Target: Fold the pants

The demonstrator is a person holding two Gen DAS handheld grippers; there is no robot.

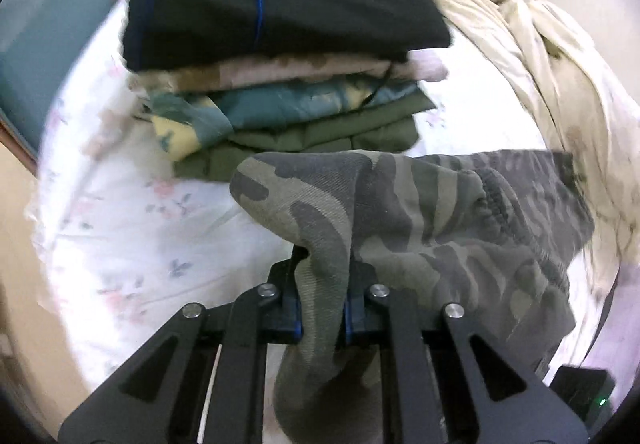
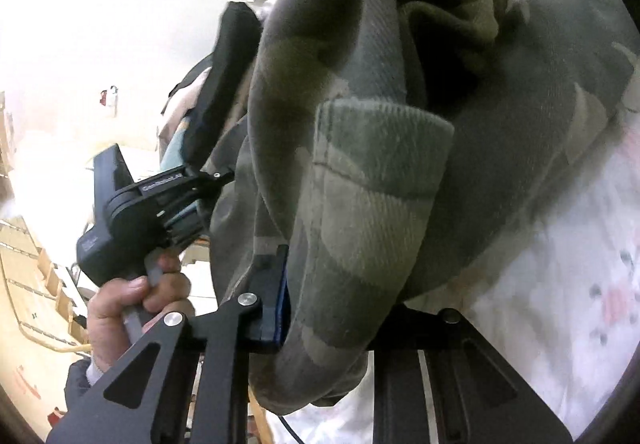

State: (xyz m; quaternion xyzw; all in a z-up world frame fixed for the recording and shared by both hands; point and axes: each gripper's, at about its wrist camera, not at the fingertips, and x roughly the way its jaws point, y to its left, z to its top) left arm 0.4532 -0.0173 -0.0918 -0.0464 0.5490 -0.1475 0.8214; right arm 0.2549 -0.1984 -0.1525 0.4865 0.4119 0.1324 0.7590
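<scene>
You are clamping both grippers, left and right, on the camouflage pants; fabric is bunching between each pair of fingers, draping beyond them over the bed.

The pants hang between the jaws of the left gripper, spreading right over the bedsheet. Behind them sits a stack of folded clothes, with a rumpled blanket to its right. In the right wrist view, the pants drape over the right gripper, the left gripper and a hand to their left.
</scene>
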